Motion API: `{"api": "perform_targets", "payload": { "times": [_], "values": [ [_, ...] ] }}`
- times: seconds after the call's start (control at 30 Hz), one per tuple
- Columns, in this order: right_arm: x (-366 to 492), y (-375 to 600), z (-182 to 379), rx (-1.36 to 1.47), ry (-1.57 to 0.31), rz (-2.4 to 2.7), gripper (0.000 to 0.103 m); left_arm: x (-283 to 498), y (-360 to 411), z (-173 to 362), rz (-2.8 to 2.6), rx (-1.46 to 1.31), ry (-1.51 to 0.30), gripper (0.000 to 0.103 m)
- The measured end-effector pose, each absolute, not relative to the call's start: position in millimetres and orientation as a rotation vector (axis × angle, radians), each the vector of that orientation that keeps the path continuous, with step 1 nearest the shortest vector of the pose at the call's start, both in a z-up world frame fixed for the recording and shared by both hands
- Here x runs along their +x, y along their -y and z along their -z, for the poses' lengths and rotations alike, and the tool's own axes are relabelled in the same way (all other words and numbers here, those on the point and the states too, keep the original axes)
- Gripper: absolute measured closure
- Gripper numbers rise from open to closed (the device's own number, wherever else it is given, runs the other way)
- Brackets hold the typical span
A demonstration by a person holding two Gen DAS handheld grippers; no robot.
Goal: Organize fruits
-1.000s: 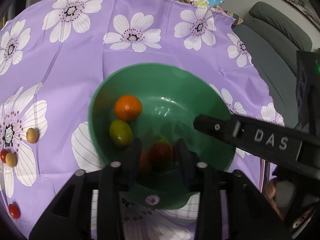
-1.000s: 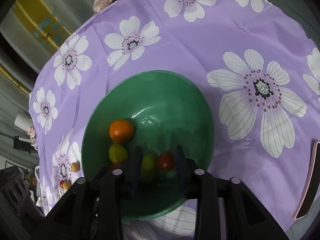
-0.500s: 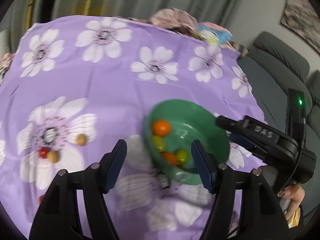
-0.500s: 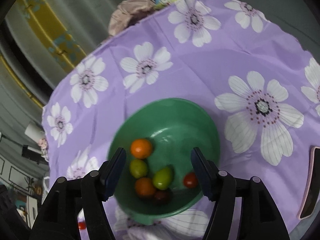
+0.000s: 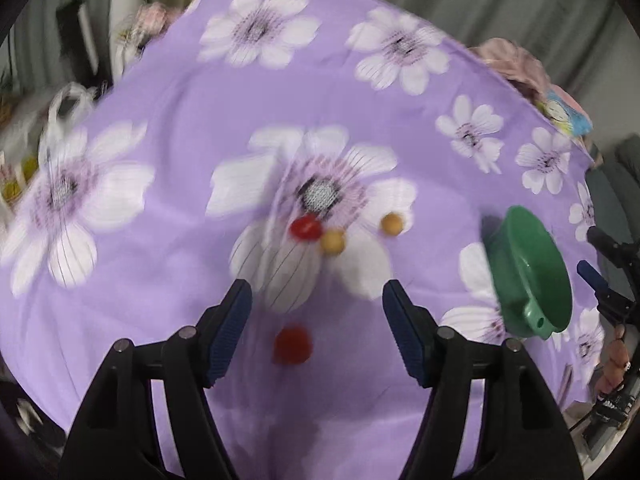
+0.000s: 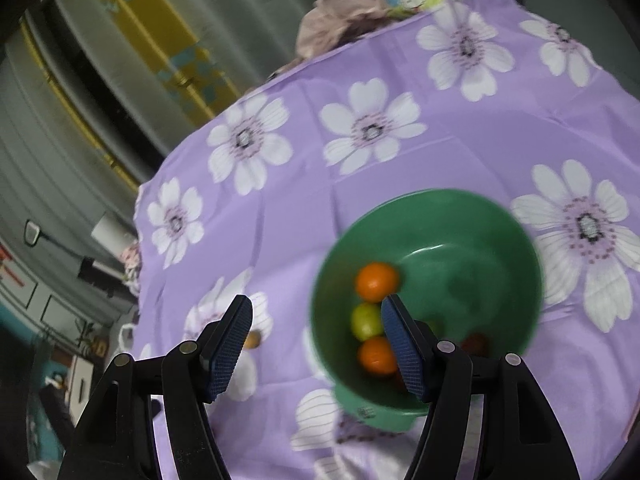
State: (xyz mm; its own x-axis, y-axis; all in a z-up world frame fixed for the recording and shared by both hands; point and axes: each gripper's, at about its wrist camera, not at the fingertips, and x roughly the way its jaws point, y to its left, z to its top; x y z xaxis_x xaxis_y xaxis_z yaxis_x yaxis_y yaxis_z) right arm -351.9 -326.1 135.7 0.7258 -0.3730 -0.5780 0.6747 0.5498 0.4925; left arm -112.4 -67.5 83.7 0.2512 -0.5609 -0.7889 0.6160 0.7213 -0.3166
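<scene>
On the purple flowered cloth that covers the bench (image 5: pixel 168 92), the green bowl (image 6: pixel 500 216) serves as the collection point and as the landmark for all positions below.

Done: the bowl holds two orange fruits, one toward its far side (image 6: pixel 377 282) and one nearer its front wall (image 6: pixel 376 356), with a yellow-green fruit (image 6: pixel 366 322) between them. A dark red fruit (image 6: pixel 475 344) lies low in the bowl, partly hidden behind the right gripper (image 6: pixel 316 344); further contents cannot be told.

Left: in the left wrist view, four small fruits lie loose on the cloth, well apart from the bowl on its left. These are a red fruit (image 5: pixel 306 229) touching or just beside a tan fruit (image 5: pixel 332 242), a second tan fruit (image 5: pixel 391 224) nearer the bowl, and another red fruit (image 5: pixel 292 344) closest to the camera.

Jaws: the left gripper (image 5: pixel 316 338) is empty with its jaws wide but now narrowing; the closest red fruit appears between them, untouched. The right gripper stands over the bowl's left rim with jaws apart and holds nothing.

Judgement: the task is roughly half complete. The next pick is probably the closest red fruit.
</scene>
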Motion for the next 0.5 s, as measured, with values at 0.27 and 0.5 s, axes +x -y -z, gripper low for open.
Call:
{"api": "perform_targets", "payload": {
  "times": [0.27,0.5],
  "values": [
    [-308,301,-121,0.742,-0.532,0.532,0.035,-111,74,-48,0.841,0.105,-1.157,0.062],
    [-277,287,-103,0.703,-0.645,0.494,0.035,-113,75,-35,0.825,0.171,-1.193,0.064]
  ]
}}
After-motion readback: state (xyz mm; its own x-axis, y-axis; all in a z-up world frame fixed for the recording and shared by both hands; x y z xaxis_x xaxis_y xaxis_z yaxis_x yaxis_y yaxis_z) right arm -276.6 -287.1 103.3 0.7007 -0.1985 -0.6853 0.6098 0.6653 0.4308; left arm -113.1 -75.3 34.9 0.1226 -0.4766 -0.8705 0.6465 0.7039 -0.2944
